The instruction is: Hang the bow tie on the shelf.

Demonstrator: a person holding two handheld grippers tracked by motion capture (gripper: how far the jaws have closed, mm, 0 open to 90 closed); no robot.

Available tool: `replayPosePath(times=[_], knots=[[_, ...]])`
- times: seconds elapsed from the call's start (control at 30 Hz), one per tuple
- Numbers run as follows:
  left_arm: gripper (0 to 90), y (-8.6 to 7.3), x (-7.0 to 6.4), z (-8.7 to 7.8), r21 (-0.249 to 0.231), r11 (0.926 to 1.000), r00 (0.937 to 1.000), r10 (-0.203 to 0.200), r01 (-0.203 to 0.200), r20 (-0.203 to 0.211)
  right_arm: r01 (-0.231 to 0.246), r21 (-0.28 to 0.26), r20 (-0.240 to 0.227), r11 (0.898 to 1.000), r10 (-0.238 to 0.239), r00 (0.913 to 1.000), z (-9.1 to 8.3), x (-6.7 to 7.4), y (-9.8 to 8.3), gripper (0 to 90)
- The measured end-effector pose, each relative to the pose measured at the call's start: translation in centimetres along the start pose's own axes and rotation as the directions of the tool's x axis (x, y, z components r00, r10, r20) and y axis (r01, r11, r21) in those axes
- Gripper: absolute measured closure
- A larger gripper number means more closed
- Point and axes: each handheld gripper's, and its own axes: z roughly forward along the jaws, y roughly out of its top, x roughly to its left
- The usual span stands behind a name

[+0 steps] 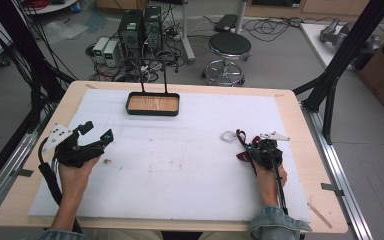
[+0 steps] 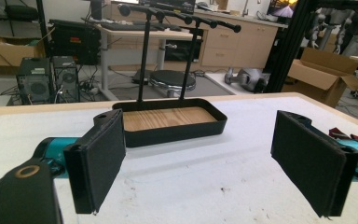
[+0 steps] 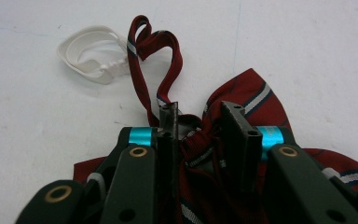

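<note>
— Surface?
— White sheet over a pale wooden table; a black wood-floored tray with upright hanger rods sits at the far edge.
— Left gripper?
— Jaws wide apart, holding nothing, near the left edge.
— Right gripper?
— Jaws clamped on a dark red striped fabric bow tie lying at the right side; its strap loops toward a white plastic clasp.

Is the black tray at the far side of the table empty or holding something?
Empty: the tray shows only its bare wood-grain floor, also in the high view.
</note>
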Motion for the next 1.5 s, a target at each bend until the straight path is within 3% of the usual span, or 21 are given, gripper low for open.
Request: replayPosePath(times=[0.13, 0.17, 0.2, 0.3, 0.5, 0.57, 0.67, 0.7, 0.77, 0.8, 0.93, 0.97, 1.1, 1.3, 1.37, 1.4, 1.5], knots=[[18.0, 0.0, 0.1, -0.1, -0.004, 1.0000, 1.0000, -0.003, 0.003, -0.004, 0.029, -0.061, 0.002, 0.998, -0.028, 0.9996, -0.6, 0.4, 0.3, 70.0], [18.0, 0.1, 0.1, -0.1, -0.002, 1.0000, 1.0000, -0.003, 0.003, -0.006, 0.054, -0.104, 0.011, 0.993, -0.053, 0.9985, -1.1, 0.8, 0.6, 70.0], [18.0, 0.1, 0.1, -0.1, -0.002, 1.0000, 1.0000, -0.004, 0.004, -0.006, 0.054, -0.104, 0.011, 0.993, -0.053, 0.9985, -1.1, 0.8, 0.6, 70.0], [18.0, 0.1, 0.1, -0.1, -0.006, 1.0000, 1.0000, -0.003, 0.003, 0.000, 0.093, -0.168, 0.011, 0.981, -0.093, 0.9956, -1.9, 1.5, 1.4, 70.0], [18.0, 0.2, 0.1, -0.2, -0.010, 0.9999, 1.0000, -0.006, 0.006, 0.000, 0.127, -0.225, 0.006, 0.966, -0.129, 0.9916, -3.0, 2.4, 2.9, 70.0], [18.0, 0.2, 0.1, -0.2, -0.014, 0.9999, 1.0000, -0.009, 0.009, 0.001, 0.152, -0.252, 0.000, 0.956, -0.158, 0.9875, -3.5, 2.9, 3.8, 70.0], [18.0, 0.3, 0.2, -0.3, -0.014, 0.9999, 1.0000, -0.007, 0.007, 0.000, 0.164, -0.262, -0.004, 0.951, -0.171, 0.9853, -3.9, 3.3, 4.4, 70.0], [18.0, 0.3, 0.2, -0.3, -0.017, 0.9998, 0.9999, -0.012, 0.012, -0.001, 0.188, -0.279, -0.007, 0.942, -0.198, 0.9803, -4.2, 3.8, 5.2, 70.0], [18.0, 0.3, 0.2, -0.3, -0.018, 0.9998, 1.0000, -0.009, 0.009, -0.002, 0.188, -0.282, -0.012, 0.941, -0.199, 0.9799, -4.3, 4.0, 5.5, 70.0], [18.0, 0.3, 0.2, -0.3, -0.018, 0.9998, 0.9999, -0.010, 0.010, -0.002, 0.209, -0.294, -0.016, 0.933, -0.224, 0.9745, -4.6, 4.6, 6.4, 70.0], [18.0, 0.4, 0.3, -0.4, -0.023, 0.9996, 0.9999, -0.014, 0.014, -0.002, 0.230, -0.310, -0.025, 0.923, -0.250, 0.9680, -4.9, 5.3, 7.6, 70.0], [18.0, 0.4, 0.3, -0.4, -0.024, 0.9996, 0.9999, -0.013, 0.013, -0.003, 0.245, -0.325, -0.031, 0.913, -0.270, 0.9625, -5.2, 5.8, 8.5, 70.0], [18.0, 0.4, 0.4, -0.5, -0.027, 0.9995, 0.9999, -0.017, 0.017, -0.003, 0.260, -0.343, -0.045, 0.902, -0.293, 0.9552, -5.4, 6.9, 10.0, 70.0], [18.0, 0.5, 0.5, -0.5, -0.033, 0.9994, 0.9999, -0.014, 0.014, -0.005, 0.267, -0.375, -0.081, 0.888, -0.319, 0.9444, -5.0, 8.2, 12.0, 69.9], [18.0, 0.6, 0.6, -0.6, -0.034, 0.9993, 0.9999, -0.015, 0.015, -0.006, 0.264, -0.377, -0.088, 0.888, -0.318, 0.9441, -4.9, 8.4, 12.4, 70.0], [18.0, 0.6, 0.6, -0.6, -0.036, 0.9993, 0.9999, -0.013, 0.013, -0.007, 0.275, -0.393, -0.089, 0.877, -0.334, 0.9383, -4.6, 9.0, 13.0, 69.9], [18.0, 0.6, 0.7, -0.5, -0.035, 0.9993, 0.9999, -0.013, 0.012, -0.007, 0.287, -0.393, -0.097, 0.874, -0.349, 0.9320, -4.0, 9.8, 14.1, 70.0]])
